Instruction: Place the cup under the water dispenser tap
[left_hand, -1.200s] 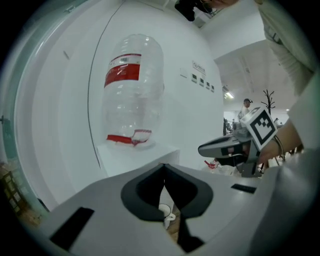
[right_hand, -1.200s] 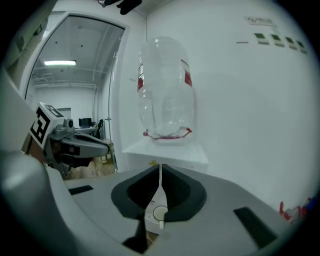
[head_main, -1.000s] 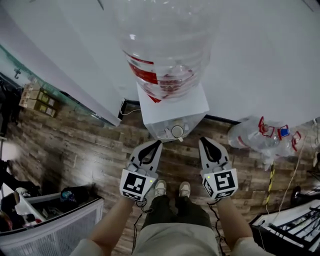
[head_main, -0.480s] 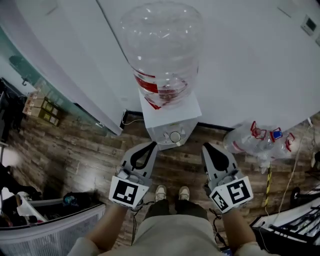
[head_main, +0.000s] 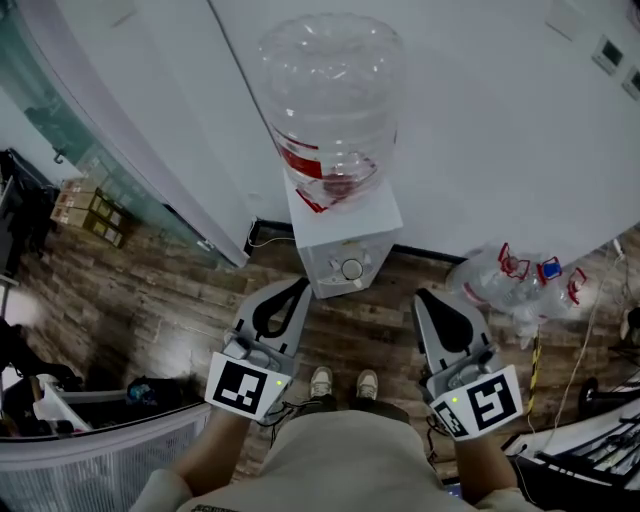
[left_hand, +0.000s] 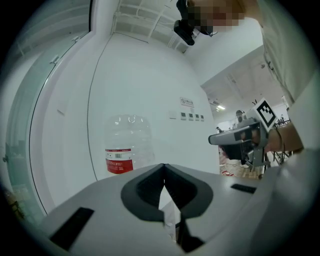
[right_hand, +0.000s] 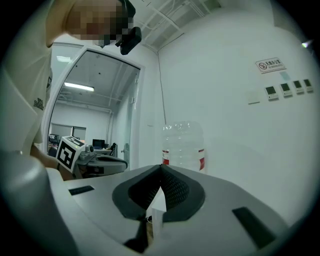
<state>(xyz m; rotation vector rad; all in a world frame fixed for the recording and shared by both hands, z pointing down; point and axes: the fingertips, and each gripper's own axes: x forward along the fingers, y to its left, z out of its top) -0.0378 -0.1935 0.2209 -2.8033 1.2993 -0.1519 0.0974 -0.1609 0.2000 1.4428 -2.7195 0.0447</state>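
Observation:
The white water dispenser (head_main: 345, 250) stands against the wall with a big clear bottle (head_main: 335, 110) on top and a round part (head_main: 352, 268) on its front. No cup shows in any view. My left gripper (head_main: 302, 286) hangs in the air just left of the dispenser's front, shut and empty, its jaws meeting at the tip (left_hand: 164, 168). My right gripper (head_main: 423, 296) is level with it on the right, also shut with nothing between its jaws (right_hand: 160, 168). Both point at the wall and the bottle (left_hand: 124, 145) (right_hand: 183, 145).
A bag of empty clear bottles (head_main: 520, 275) lies on the wood floor right of the dispenser. A white mesh bin (head_main: 100, 460) stands at lower left, cardboard boxes (head_main: 85, 205) by the glass partition, a desk edge (head_main: 590, 450) at lower right. The person's shoes (head_main: 345, 382) are below.
Both grippers have risen and drawn back from the dispenser's front, spreading a little apart. The view has tipped up, and the whole bottle now shows.

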